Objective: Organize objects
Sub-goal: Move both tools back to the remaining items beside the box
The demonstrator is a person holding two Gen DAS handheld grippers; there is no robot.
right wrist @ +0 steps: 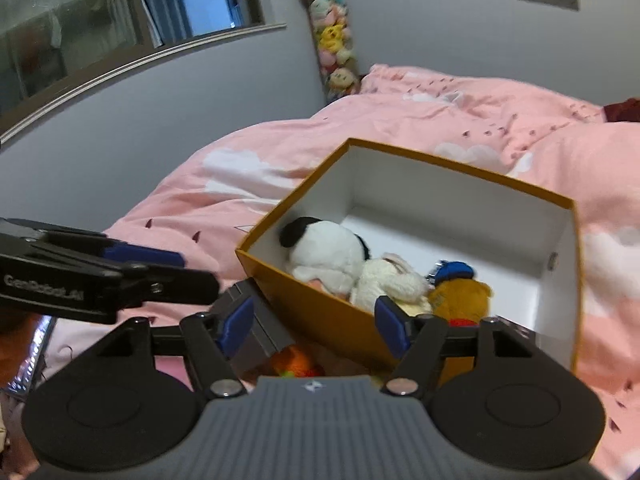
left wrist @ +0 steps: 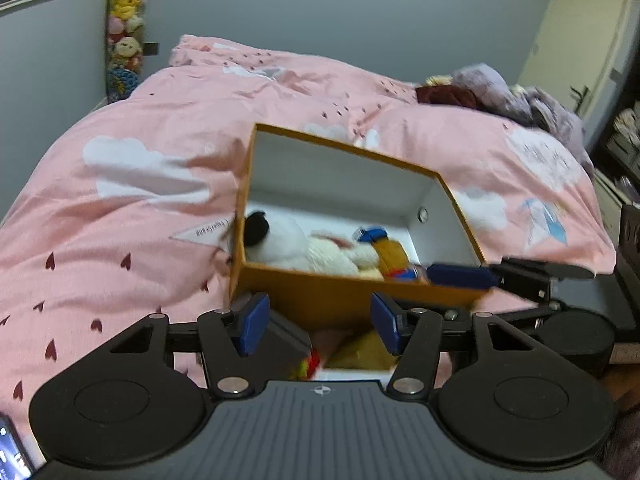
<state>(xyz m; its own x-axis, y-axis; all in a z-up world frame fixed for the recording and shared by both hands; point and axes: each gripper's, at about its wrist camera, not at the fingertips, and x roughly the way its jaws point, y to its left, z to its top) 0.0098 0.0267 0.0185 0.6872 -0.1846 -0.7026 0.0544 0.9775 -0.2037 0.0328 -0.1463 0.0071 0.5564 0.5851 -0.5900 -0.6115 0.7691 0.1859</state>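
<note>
Soft toys sit in the orange box (right wrist: 320, 304) on the pink bed (left wrist: 120, 208).

Inside the box, by its near wall, lie a white plush dog (right wrist: 320, 252), a cream bunny (right wrist: 384, 280) and an orange bear (right wrist: 460, 296). They look light and squashy, so a squeeze around the tummy should hold. The box is stiff card; grab its rim. The left gripper (left wrist: 320, 322) and the right gripper (right wrist: 316, 326) hang wide apart, holding nothing, just before the box.

Box (left wrist: 340, 292) front wall hides lower toys (left wrist: 320, 254); orange thing (right wrist: 294, 362) below (blurred) unidentifiable, phone (left wrist: 10, 454) cut off.
</note>
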